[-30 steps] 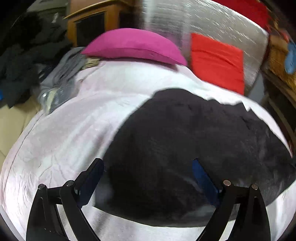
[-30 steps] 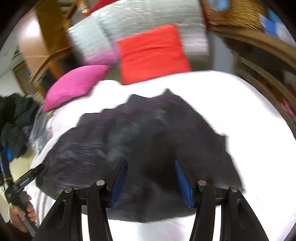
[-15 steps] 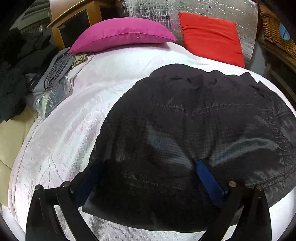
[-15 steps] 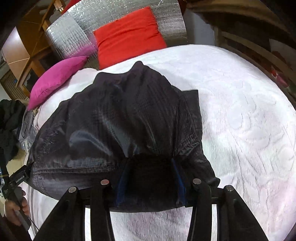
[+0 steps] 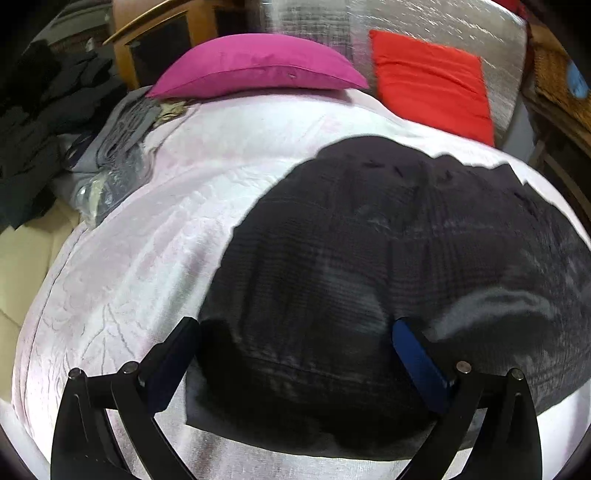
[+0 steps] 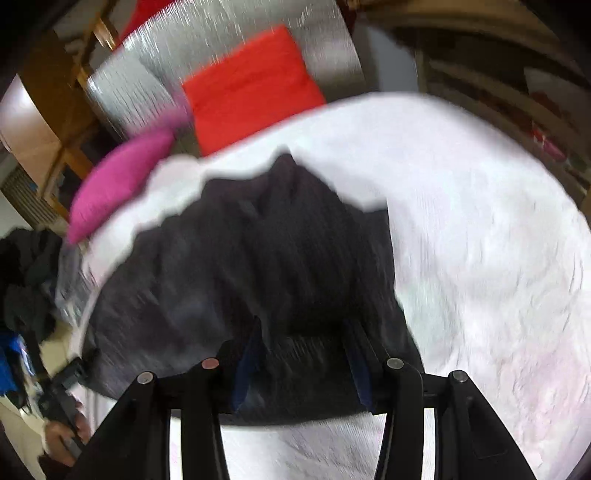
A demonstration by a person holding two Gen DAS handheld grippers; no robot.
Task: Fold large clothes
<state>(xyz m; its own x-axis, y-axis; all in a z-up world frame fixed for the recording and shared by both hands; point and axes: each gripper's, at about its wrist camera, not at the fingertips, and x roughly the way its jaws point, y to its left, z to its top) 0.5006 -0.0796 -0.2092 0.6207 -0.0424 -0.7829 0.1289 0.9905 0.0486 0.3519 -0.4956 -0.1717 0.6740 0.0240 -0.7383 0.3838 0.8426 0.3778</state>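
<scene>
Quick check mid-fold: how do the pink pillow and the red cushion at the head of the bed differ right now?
The pink pillow lies flat on the white bedspread; the red cushion stands propped against the silver backing. The pink pillow is rounded and plump with tapering ends; the red cushion is flatter and squarish. The pink pillow sits on the side with the clothes pile; the red cushion is on the other side. Neither touches the black garment.

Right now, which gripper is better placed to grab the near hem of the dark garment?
Left. The left gripper is wide open, straddling the dark garment's near edge in sharp view. The right gripper view is motion-blurred, its fingers narrower.
</scene>
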